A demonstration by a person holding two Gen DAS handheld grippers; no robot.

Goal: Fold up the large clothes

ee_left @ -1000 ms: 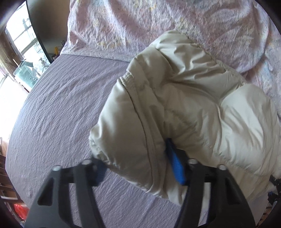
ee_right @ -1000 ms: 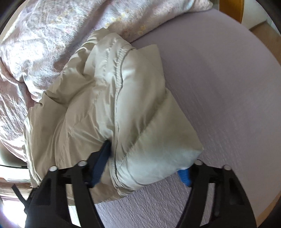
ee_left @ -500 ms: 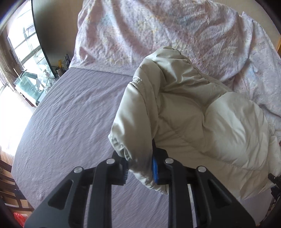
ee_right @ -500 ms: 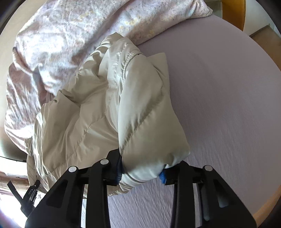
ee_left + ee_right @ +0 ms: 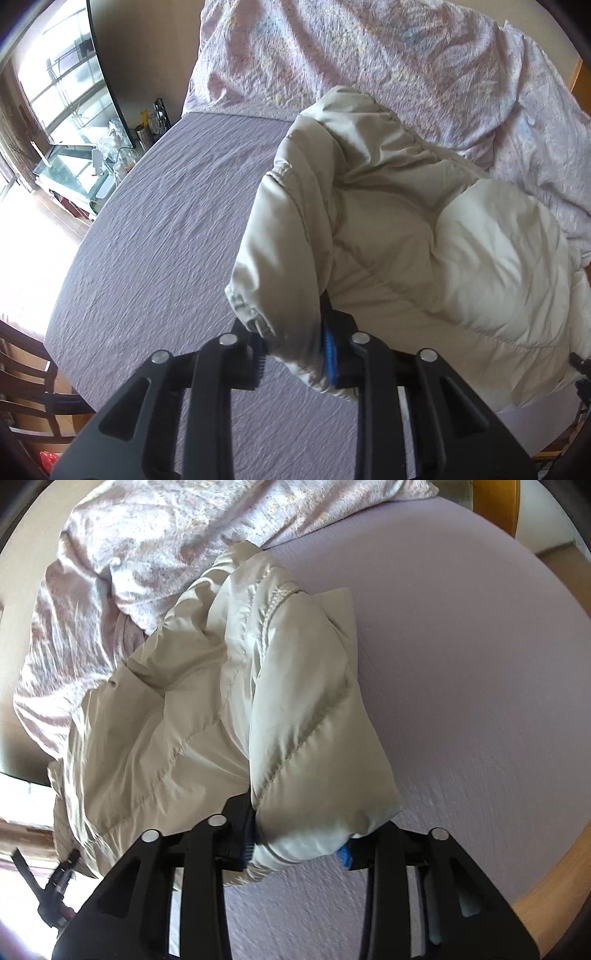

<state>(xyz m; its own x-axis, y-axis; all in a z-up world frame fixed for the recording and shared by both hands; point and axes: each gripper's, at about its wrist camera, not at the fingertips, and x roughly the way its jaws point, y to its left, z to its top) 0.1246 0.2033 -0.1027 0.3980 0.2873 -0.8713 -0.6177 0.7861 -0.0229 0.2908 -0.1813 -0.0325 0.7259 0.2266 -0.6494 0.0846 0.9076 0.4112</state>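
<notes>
I squeezed my left gripper [image 5: 293, 356] and right gripper [image 5: 297, 845] onto the puffy jacket [image 5: 406, 240], then both jaws opened a little again. The jacket ends now sit bunched between them. More of the bed [image 5: 166, 221] shows now.

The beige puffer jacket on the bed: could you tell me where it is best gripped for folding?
Grip the beige puffer jacket at its two near corners, coming from the bed's near edge, where the padding thins to edges that jaws can pinch. The left gripper and right gripper each clamp one.
</notes>
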